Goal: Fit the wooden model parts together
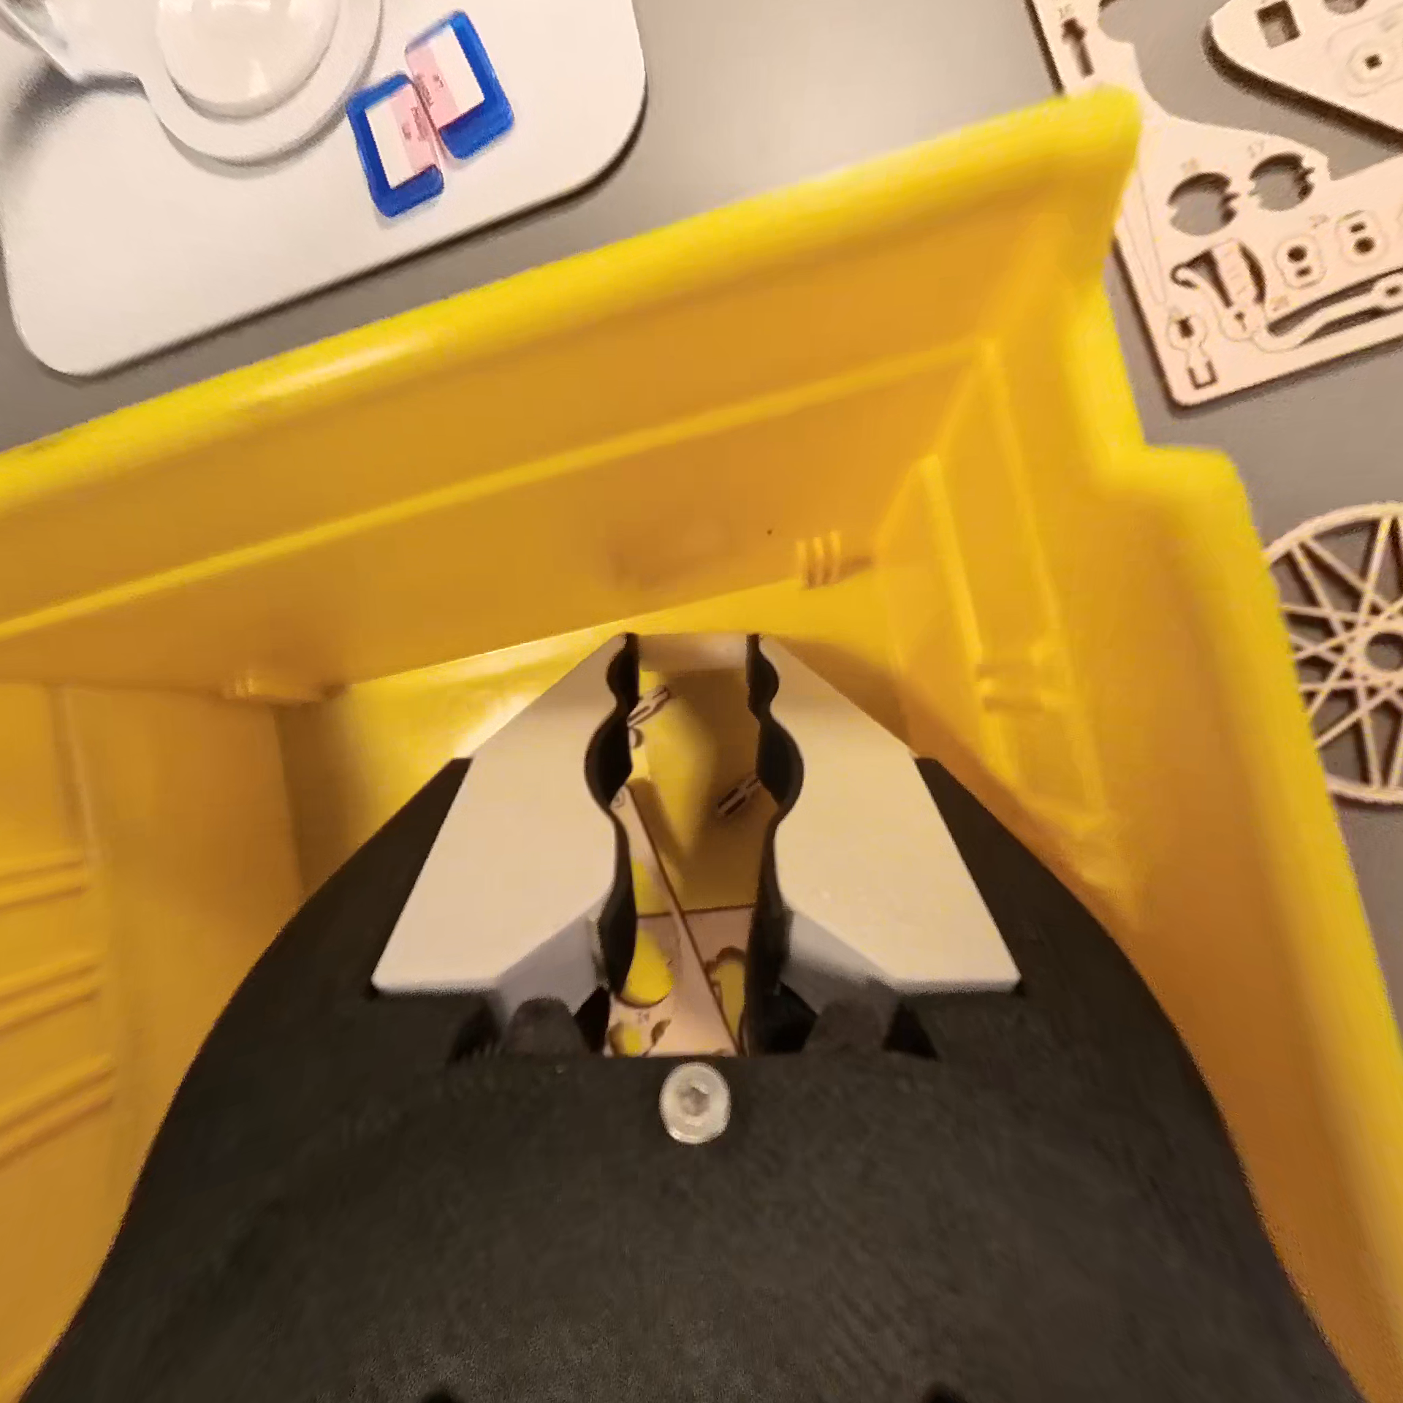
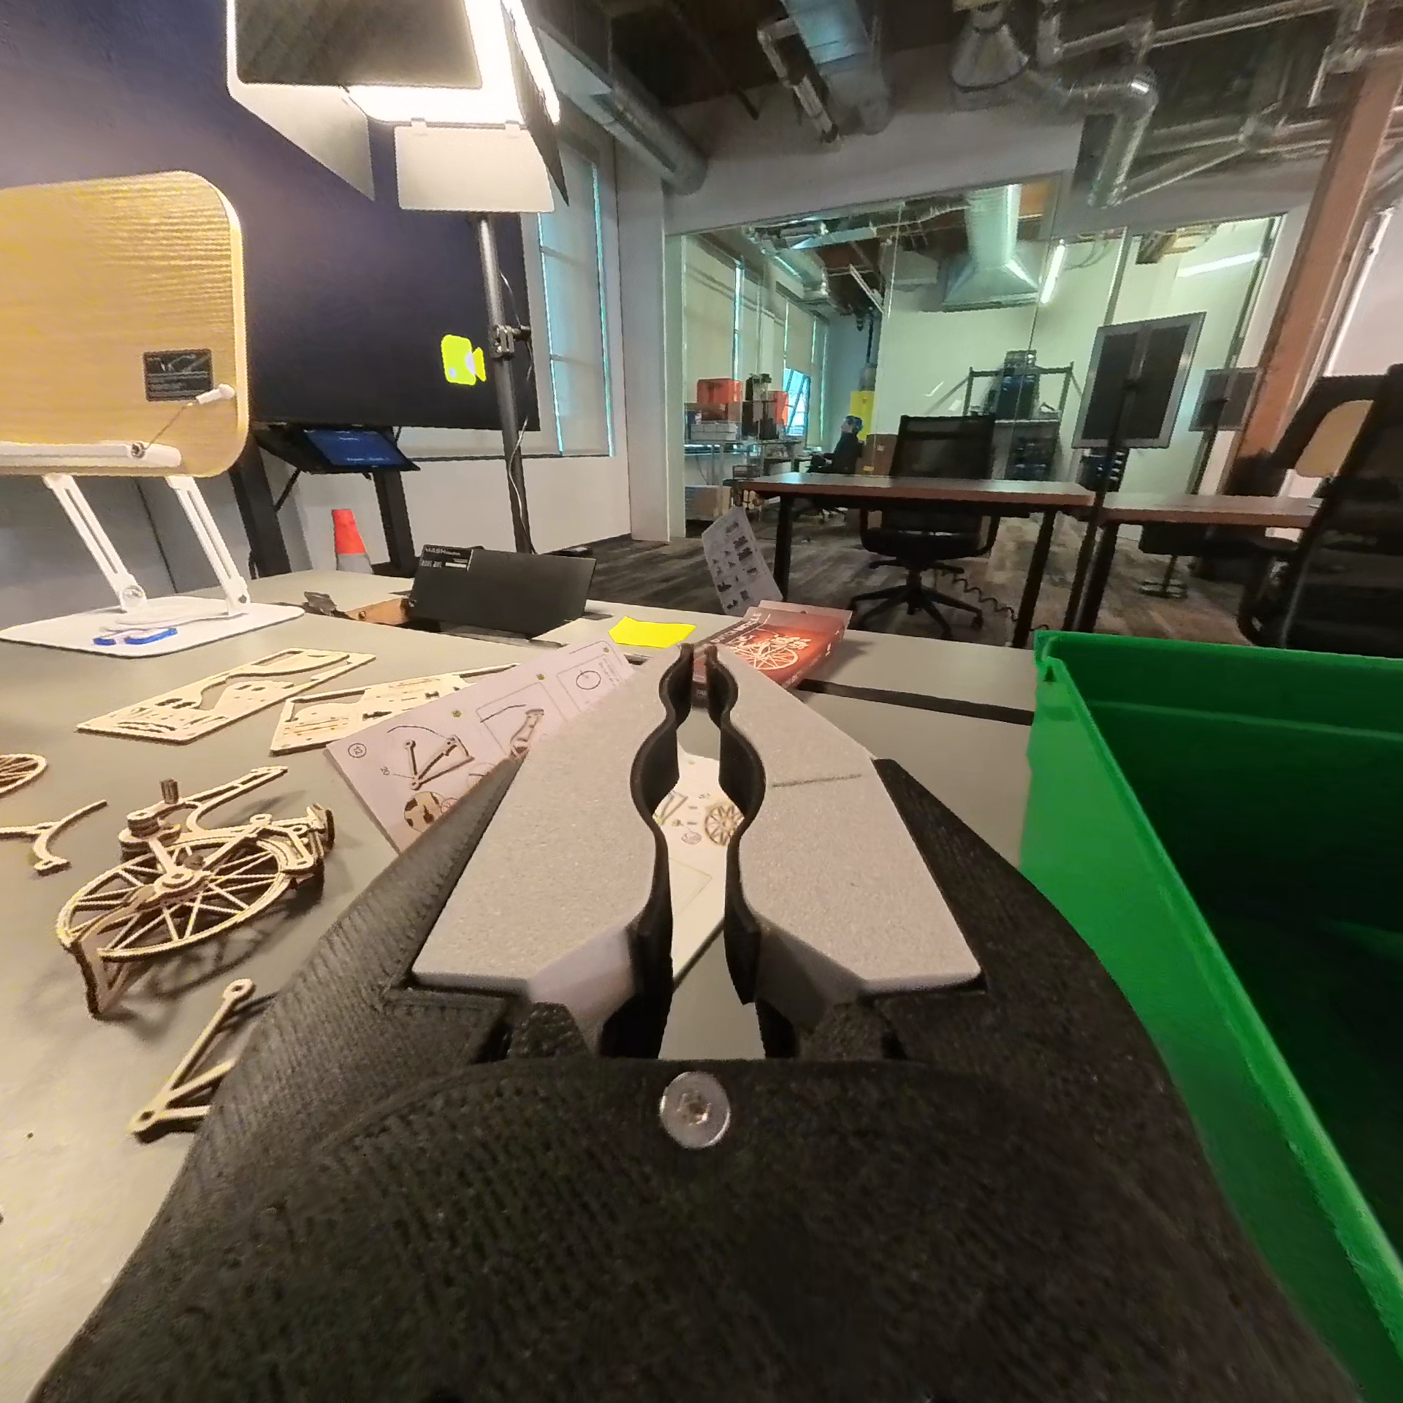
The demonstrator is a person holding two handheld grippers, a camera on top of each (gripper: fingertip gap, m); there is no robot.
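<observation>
In the left wrist view my left gripper (image 1: pixel 689 645) reaches into a yellow bin (image 1: pixel 531 425). Its fingers stand a little apart, with the tips at the bin's rim. A wooden part sheet (image 1: pixel 687 964) with cut-outs shows between the fingers, inside the bin; I cannot tell if they touch it. In the right wrist view my right gripper (image 2: pixel 698 657) is shut and empty, hovering low over the table. A partly built wooden model with a spoked wheel (image 2: pixel 182 881) lies to its left. Loose wooden struts (image 2: pixel 190 1063) lie nearby.
A green bin (image 2: pixel 1215 835) stands close on the right. An instruction booklet (image 2: pixel 471 744), wooden sheets (image 2: pixel 228 695), a red box (image 2: pixel 782 638) and a white stand base (image 2: pixel 152 607) lie farther off. By the yellow bin are punched sheets (image 1: pixel 1245 250) and a spoked wheel (image 1: pixel 1359 653). The left gripper's tips are roughly 60 cm from the right gripper's.
</observation>
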